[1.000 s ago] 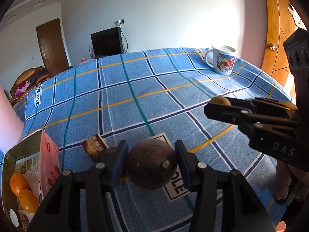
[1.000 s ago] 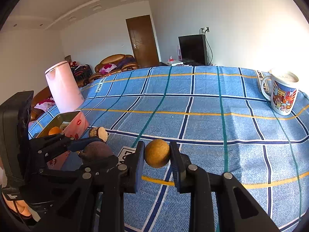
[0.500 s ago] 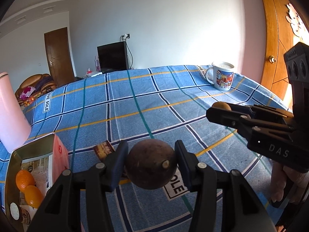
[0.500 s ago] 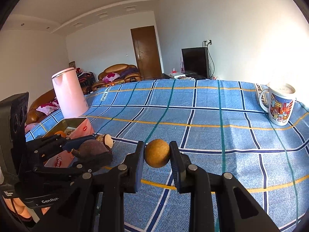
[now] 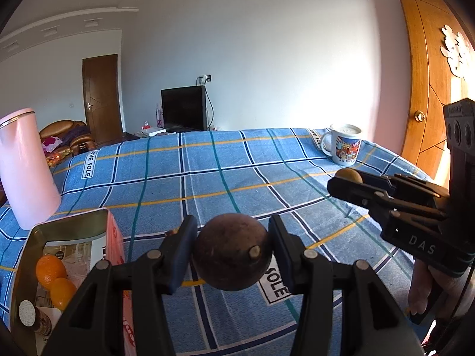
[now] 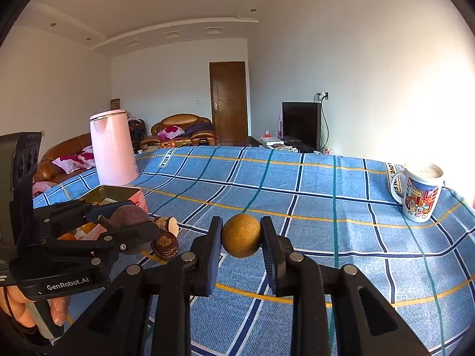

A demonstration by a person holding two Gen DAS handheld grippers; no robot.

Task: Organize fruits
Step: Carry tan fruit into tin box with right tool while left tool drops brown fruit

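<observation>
Far left: pink kettle (image 5: 25, 169) on blue checked cloth (image 5: 207, 178). Beside it, metal tin (image 5: 63, 222) holding two oranges (image 5: 55, 279). Left gripper (image 5: 231, 252) clamped on dark brown round fruit (image 5: 230, 249), raised above cloth (stem nub facing camera). Right gripper (image 6: 242, 237) pinching small tan fruit (image 6: 242, 234), also off cloth. Far right: cartoon mug (image 5: 344, 144) near table edge.

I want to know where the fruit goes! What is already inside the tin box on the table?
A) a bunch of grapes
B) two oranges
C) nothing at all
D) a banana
B: in the left wrist view, two oranges lie together inside the open tin box, near its left wall.
</observation>
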